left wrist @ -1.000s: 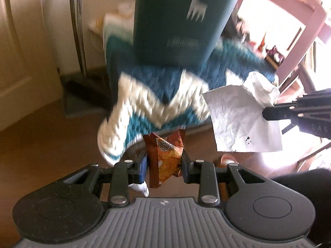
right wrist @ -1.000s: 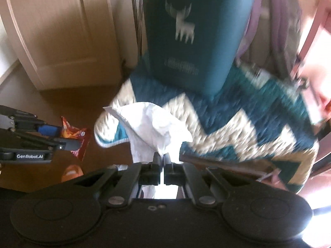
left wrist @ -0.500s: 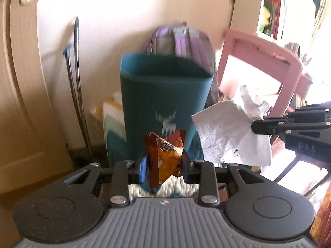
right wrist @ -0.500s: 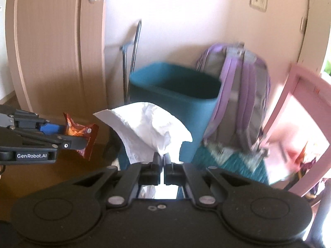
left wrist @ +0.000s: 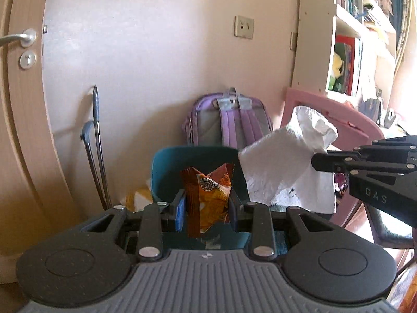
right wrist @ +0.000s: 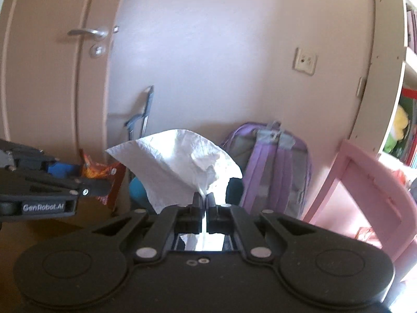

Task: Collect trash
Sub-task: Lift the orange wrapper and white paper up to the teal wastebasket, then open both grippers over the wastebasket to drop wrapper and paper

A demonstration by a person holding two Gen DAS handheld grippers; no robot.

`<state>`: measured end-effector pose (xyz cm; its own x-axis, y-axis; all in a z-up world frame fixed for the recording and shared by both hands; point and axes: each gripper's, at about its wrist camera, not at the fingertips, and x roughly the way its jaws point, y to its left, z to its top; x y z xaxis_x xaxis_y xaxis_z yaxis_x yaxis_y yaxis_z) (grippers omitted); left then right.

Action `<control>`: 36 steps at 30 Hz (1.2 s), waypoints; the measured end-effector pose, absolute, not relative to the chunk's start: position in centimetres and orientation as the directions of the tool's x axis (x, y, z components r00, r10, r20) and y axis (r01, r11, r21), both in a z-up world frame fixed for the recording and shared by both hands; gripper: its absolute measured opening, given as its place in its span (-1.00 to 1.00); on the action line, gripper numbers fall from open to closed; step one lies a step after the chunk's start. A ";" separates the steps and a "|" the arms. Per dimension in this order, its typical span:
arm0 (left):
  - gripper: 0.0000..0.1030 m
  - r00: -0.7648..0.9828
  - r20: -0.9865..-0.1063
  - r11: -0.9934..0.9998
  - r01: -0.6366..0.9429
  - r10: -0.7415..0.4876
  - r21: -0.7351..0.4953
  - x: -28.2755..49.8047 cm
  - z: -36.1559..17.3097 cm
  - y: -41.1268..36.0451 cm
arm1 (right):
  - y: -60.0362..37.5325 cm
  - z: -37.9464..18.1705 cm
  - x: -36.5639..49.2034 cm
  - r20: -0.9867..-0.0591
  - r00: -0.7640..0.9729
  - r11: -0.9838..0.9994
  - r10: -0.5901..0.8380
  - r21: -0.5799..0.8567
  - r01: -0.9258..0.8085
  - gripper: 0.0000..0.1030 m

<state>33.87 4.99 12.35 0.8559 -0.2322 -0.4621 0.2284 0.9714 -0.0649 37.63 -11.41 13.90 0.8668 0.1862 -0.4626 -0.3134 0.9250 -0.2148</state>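
**Left wrist view: two tools, each holding one piece of trash before a teal bin**

Item 1. Left tool (left wrist: pixel 207 203): jaws clamped on an orange-brown snack wrapper (left wrist: pixel 208 195), which stands upright between the blue-padded fingers, its crimped top edge above them. In the right wrist view the same tool (right wrist: pixel 91 182) enters from the left edge with the wrapper (right wrist: pixel 104 172) at its tip.

Item 2. Right tool (right wrist: pixel 203 203): jaws nearly together, pinching a crumpled white paper towel (right wrist: pixel 179 167) by its lower fold; the sheet fans up and to the left of the fingers. In the left wrist view this tool (left wrist: pixel 316 161) reaches in from the right, with the towel (left wrist: pixel 286 167) hanging from its tip, just beside the wrapper and apart from it.

Item 3. Teal bin (left wrist: pixel 169 167): directly behind both held pieces, open rim visible, mostly hidden by them. In the right wrist view only slivers of it (right wrist: pixel 136 187) show around the towel.

Item 4. Surroundings: purple backpack (left wrist: pixel 229 120) against the wall behind the bin; pink chair (left wrist: pixel 338 114) to its right; white bookshelf (left wrist: pixel 346 52) above the chair; wooden door (left wrist: pixel 20 104) at left with a metal handle (left wrist: pixel 18 39); wall socket (left wrist: pixel 243 26).
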 end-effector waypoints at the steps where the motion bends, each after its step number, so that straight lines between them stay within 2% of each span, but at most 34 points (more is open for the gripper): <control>1: -0.39 0.859 -0.458 0.972 0.224 -0.229 -0.065 34.4 12.6 4.9 | -11.4 14.3 38.4 -0.455 0.873 0.928 0.175 -0.220 -0.300 -0.98; 8: -0.39 0.856 -0.472 0.976 0.212 -0.210 -0.049 39.1 12.3 3.6 | -11.6 14.5 43.6 -0.462 0.877 0.947 0.130 -0.204 -0.247 -0.98; 22: -0.39 0.786 -0.596 0.982 0.186 -0.162 -0.022 48.0 5.8 2.3 | -10.7 7.7 52.2 -0.603 0.788 0.959 0.121 -0.133 -0.249 -0.94; 28: -0.39 0.760 -0.632 0.984 0.179 -0.151 -0.021 50.4 3.9 2.0 | -10.6 5.8 53.7 -0.634 0.764 0.956 0.118 -0.135 -0.259 -0.91; 36: -0.38 0.719 -0.683 0.985 0.170 -0.131 -0.009 52.6 2.3 1.7 | -10.6 4.7 54.6 -0.660 0.738 0.949 0.140 -0.121 -0.290 -0.72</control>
